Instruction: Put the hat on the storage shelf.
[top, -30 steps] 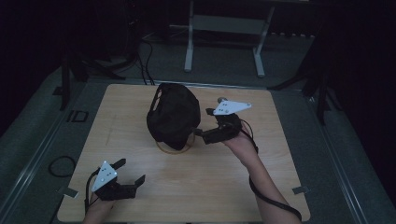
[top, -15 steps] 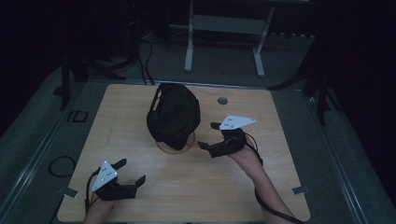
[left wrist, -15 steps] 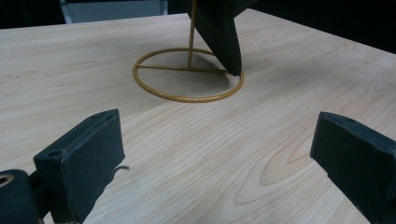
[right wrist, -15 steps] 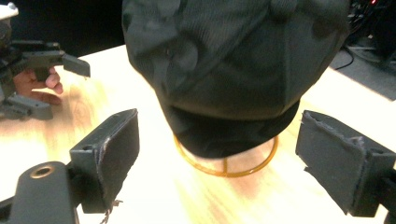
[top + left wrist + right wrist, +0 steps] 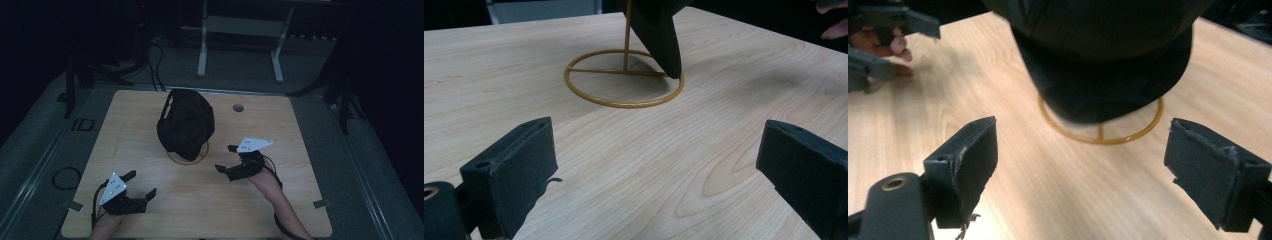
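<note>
We hold both grippers, left (image 5: 141, 186) and right (image 5: 226, 159), jaws apart and empty, since the cap (image 5: 186, 122) sits on its wire stand (image 5: 624, 85).

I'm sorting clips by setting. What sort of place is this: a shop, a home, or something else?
Probably a lab or recording studio, not a shop. A lone wooden table stands in a dark room on grey flooring, cables trail behind it, and the only item is a black cap on a gold wire stand.
</note>
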Tool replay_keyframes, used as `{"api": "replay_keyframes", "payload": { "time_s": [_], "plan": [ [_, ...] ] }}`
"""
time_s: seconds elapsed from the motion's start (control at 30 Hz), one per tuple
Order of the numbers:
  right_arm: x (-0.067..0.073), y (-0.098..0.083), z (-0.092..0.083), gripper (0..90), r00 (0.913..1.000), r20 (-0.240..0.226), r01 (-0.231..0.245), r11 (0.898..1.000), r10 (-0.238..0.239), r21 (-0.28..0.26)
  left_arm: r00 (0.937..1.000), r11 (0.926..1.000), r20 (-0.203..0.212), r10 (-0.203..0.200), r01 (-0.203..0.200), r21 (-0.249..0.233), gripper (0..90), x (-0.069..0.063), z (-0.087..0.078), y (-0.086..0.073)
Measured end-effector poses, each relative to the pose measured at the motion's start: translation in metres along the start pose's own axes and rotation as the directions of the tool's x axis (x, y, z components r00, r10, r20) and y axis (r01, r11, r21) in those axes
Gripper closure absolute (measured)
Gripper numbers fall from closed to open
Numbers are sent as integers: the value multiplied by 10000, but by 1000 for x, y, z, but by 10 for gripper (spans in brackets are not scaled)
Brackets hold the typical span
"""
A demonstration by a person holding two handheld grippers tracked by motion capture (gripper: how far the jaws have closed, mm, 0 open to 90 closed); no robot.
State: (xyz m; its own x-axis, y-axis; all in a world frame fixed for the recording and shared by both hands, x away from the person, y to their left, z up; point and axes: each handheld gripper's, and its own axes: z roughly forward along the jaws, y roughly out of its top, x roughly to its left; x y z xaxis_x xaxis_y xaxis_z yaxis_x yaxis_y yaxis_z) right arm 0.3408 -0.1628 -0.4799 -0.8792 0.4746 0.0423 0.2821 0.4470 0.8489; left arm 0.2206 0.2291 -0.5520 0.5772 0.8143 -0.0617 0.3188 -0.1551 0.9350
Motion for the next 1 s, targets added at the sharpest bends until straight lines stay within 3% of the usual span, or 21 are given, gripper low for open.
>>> {"api": "replay_keyframes", "payload": {
  "time_s": [0.23, 0.53, 0.7, 0.8, 1.0],
  "plan": [
    [0, -19, 5, 136, 9997, -256, 29, 9991, -18, 429, 10000, 10000, -54, 26, -26, 13, 33, 0, 0, 0],
    [0, -38, 9, 137, 9993, -182, -309, 9973, 322, 669, 10000, 10000, -45, -32, 31, -28, 33, 0, 0, 1],
    [1, -50, 8, 139, 9989, 28, -475, 9954, 474, 834, 10000, 10000, -53, -42, 41, -21, 33, 0, 0, 0],
    [2, -52, 4, 139, 9990, 174, -432, 9966, 421, 698, 10000, 10000, -69, -22, 22, 14, 33, 0, 0, 0],
    [3, -62, 3, 140, 9991, 348, -256, 9952, 224, 949, 10000, 10000, -55, -33, 33, -6, 33, -2, 0, 2]
  ]
}}
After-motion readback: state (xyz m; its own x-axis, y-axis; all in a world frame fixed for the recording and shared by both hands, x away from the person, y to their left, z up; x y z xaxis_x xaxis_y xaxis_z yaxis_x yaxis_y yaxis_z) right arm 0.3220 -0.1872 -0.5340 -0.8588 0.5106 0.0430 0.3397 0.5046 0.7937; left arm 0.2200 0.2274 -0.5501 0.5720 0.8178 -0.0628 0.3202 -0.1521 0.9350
